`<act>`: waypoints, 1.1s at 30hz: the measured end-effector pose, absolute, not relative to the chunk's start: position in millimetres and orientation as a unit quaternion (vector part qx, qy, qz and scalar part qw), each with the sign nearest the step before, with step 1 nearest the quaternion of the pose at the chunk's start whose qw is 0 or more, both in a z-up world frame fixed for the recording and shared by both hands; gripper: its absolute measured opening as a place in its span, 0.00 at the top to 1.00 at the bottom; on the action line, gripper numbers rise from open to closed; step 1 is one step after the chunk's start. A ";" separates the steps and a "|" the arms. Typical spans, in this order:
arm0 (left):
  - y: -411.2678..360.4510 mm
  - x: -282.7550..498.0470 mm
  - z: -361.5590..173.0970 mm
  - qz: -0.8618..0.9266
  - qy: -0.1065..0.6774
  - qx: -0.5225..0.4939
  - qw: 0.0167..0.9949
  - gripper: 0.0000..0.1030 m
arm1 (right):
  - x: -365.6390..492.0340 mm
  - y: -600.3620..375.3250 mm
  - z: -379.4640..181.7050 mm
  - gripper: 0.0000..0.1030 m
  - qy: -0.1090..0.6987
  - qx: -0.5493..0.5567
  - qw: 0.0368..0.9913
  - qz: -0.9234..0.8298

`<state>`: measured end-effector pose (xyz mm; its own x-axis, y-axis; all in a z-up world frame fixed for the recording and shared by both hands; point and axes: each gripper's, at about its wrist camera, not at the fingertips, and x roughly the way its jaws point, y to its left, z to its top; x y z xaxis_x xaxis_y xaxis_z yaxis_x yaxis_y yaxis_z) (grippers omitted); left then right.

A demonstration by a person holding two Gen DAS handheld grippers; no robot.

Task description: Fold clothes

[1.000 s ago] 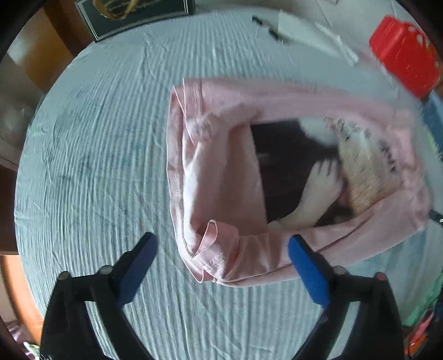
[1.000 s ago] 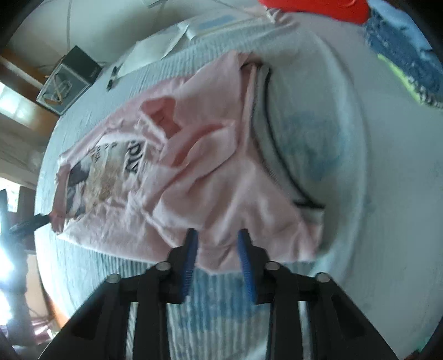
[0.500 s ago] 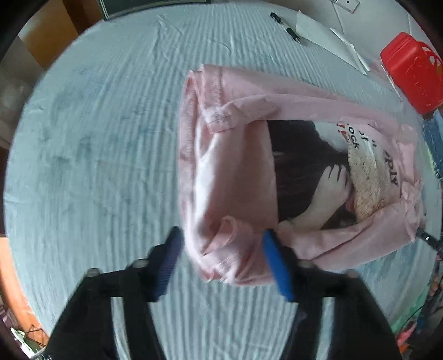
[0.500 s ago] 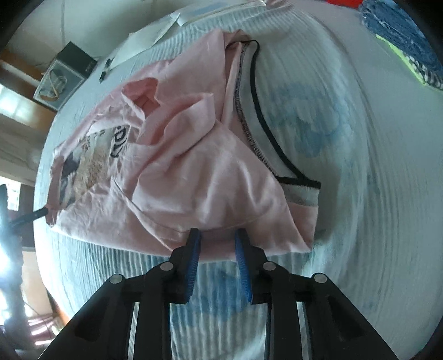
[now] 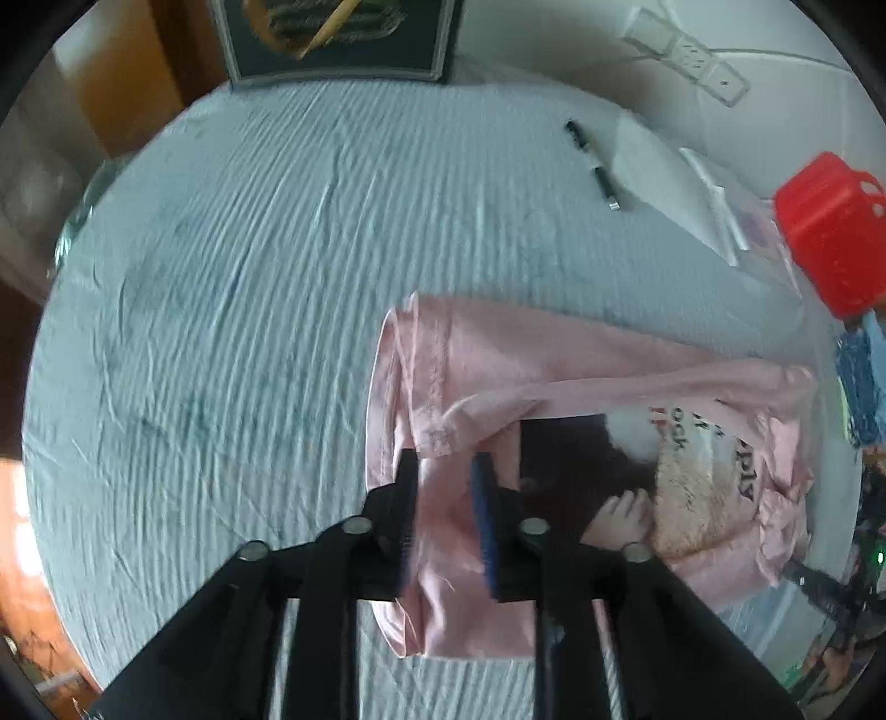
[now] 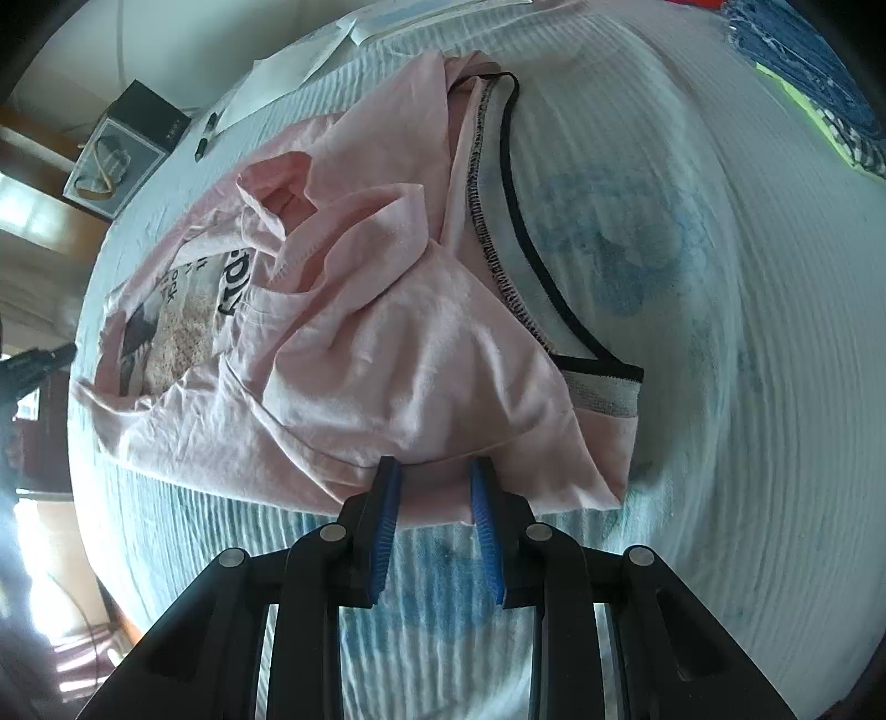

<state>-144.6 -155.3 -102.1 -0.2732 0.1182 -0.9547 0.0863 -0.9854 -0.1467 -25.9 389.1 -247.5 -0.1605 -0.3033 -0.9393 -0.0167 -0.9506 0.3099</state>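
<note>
A pink T-shirt (image 5: 554, 382) with a printed picture lies crumpled on the light blue bedsheet (image 5: 221, 277). In the left wrist view my left gripper (image 5: 443, 471) is shut on a bunched fold at the shirt's hem end. In the right wrist view the shirt (image 6: 387, 343) shows its black-trimmed neckline (image 6: 520, 221). My right gripper (image 6: 434, 471) is shut on the near edge of the shirt by the shoulder, just above the sheet.
A red plastic basket (image 5: 830, 227), white papers (image 5: 664, 177) and two black pens (image 5: 603, 183) lie at the far side. A dark framed picture (image 5: 338, 39) leans at the back. Blue folded clothes (image 6: 803, 66) lie at the right.
My left gripper has moved forward over the shirt's hem and closed from wide open onto the fold. My right gripper has kept its hold on the shirt edge, and the shirt has shifted.
</note>
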 end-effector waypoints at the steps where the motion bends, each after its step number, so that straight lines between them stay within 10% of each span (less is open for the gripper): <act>1: -155.3 -139.4 -100.0 0.793 -0.080 -0.603 0.021 0.75 | -25.4 389.6 -247.4 0.74 -0.126 0.640 0.096 -0.752; 18: -117.7 -85.1 -151.8 0.761 -0.016 -0.646 0.061 0.74 | -2.6 389.0 -238.3 0.73 -0.160 0.615 0.073 -0.769; 22: -87.1 -103.6 -123.1 0.780 0.027 -0.614 0.115 0.16 | 6.4 397.4 -242.8 0.69 -0.186 0.617 0.040 -0.763; 27: -27.8 -145.7 -104.6 0.773 0.102 -0.595 0.193 0.15 | 30.6 404.3 -221.7 0.19 -0.232 0.580 -0.014 -0.781; 33: 13.9 -164.7 -107.3 0.741 0.171 -0.585 0.280 0.15 | 63.8 392.5 -197.1 0.27 -0.282 0.539 -0.103 -0.787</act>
